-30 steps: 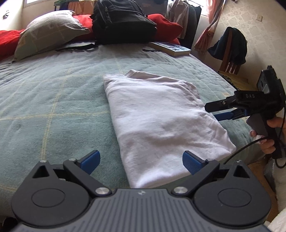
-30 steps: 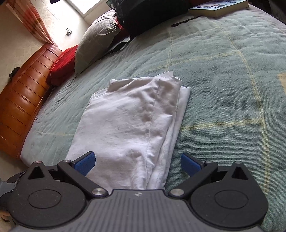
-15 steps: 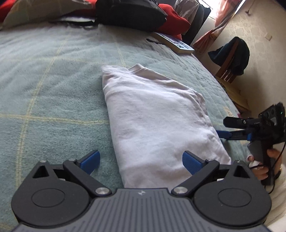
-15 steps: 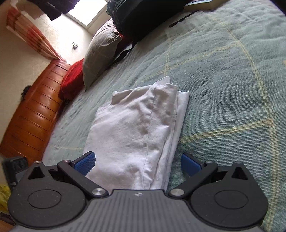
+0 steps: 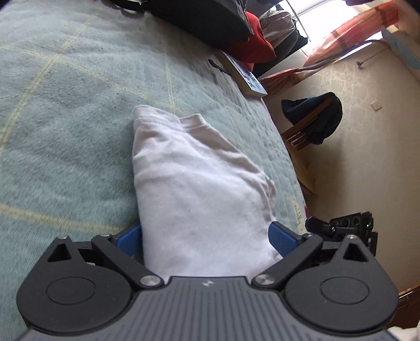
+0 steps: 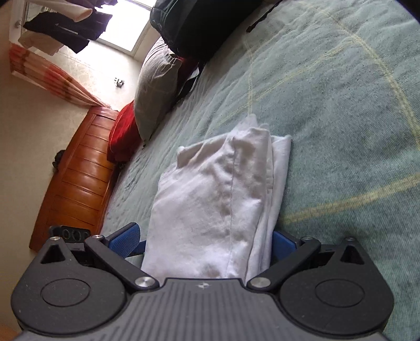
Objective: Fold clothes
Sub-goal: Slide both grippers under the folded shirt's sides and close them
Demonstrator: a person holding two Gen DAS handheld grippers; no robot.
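folded white shirt [image 5: 199, 188] on green bed [image 5: 65, 131]; left gripper [image 5: 206, 236] and right gripper [image 6: 206, 237], jaws spread wide, straddle its near edge.

Your surface is a bed under a green blanket [image 5: 65, 126] with pale yellow checks. On it lie the folded white shirt [image 5: 199, 188] nearest you, a book [image 5: 246, 78] at the far right edge, and a black backpack [image 5: 199, 18], grey pillow [image 6: 155, 86] and red cushion [image 6: 123, 139] at the far end

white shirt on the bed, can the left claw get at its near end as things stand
Probably yes: the left claw is open with the white shirt's near end already between its blue fingers, nothing in the way.
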